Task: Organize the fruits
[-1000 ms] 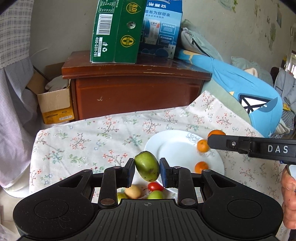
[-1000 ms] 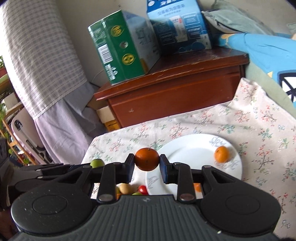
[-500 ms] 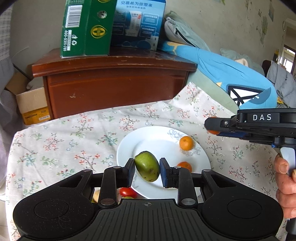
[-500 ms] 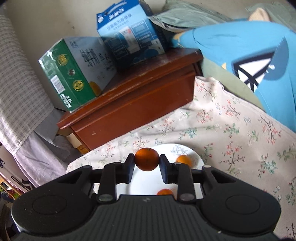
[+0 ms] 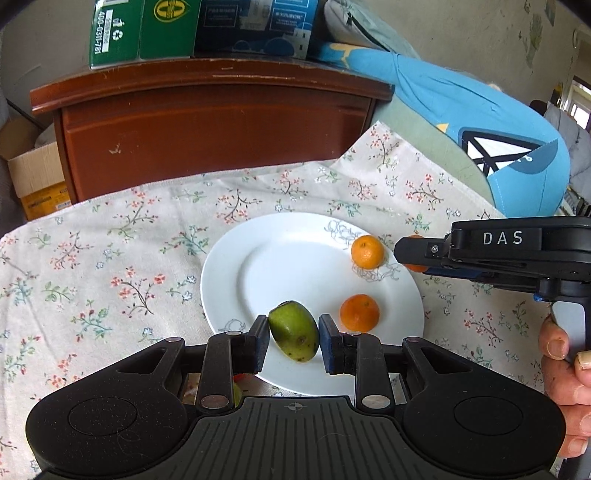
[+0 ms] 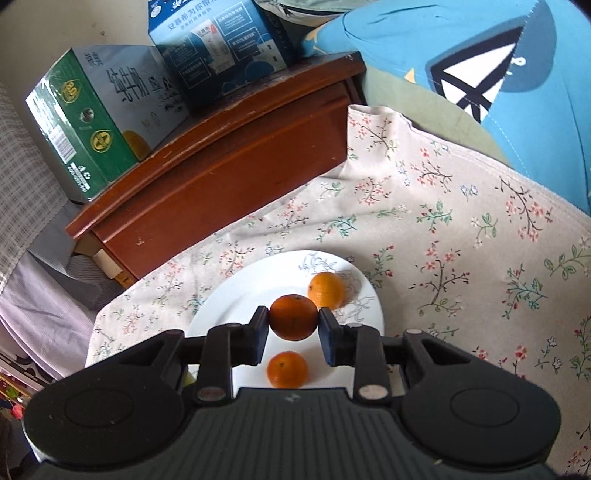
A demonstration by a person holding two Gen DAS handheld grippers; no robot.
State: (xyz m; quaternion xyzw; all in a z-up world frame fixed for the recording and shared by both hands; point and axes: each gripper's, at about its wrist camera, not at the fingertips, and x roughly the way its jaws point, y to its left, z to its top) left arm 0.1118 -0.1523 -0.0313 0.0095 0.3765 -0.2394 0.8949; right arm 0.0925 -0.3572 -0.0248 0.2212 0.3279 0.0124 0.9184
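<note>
Both hands have come in over the white plate (image 5: pixel 229 258) within the last second: a moment ago the plate sat farther off and partly to the side in both wrist views, and now it lies directly under the fingers of each tool. The left hand-held gripper (image 5: pixel 293 338) pinches a green fruit (image 5: pixel 294 335), tilted, above the plate's near edge, and its jaws have not changed their spread. The right hand-held gripper (image 6: pixel 293 325) is clamped on a dark orange (image 6: pixel 293 322) held over the middle of the plate, and has rolled so the cabinet now slants across its view. Two more oranges already lie on the plate, one near the far right rim (image 5: pixel 367 252) and one nearer the front (image 5: pixel 359 313). A little red and green fruit still peeks out on the flowered cloth (image 5: pixel 110 240) just off the plate's near left edge, behind the left tool's fingers. So I judge the job as mid-way: both carried fruits are about ready to be set down, with loose ones left to collect. As for writing, the right tool's side reads "DAS" (image 5: pixel 502 238). The green carton (image 5: pixel 140 29) on the wooden cabinet (image 5: pixel 207 122) shows "400-0311-781" beside a recycling mark, and Chinese characters on its white face; the blue carton (image 6: pixel 218 48) also carries Chinese print too small to read.
</note>
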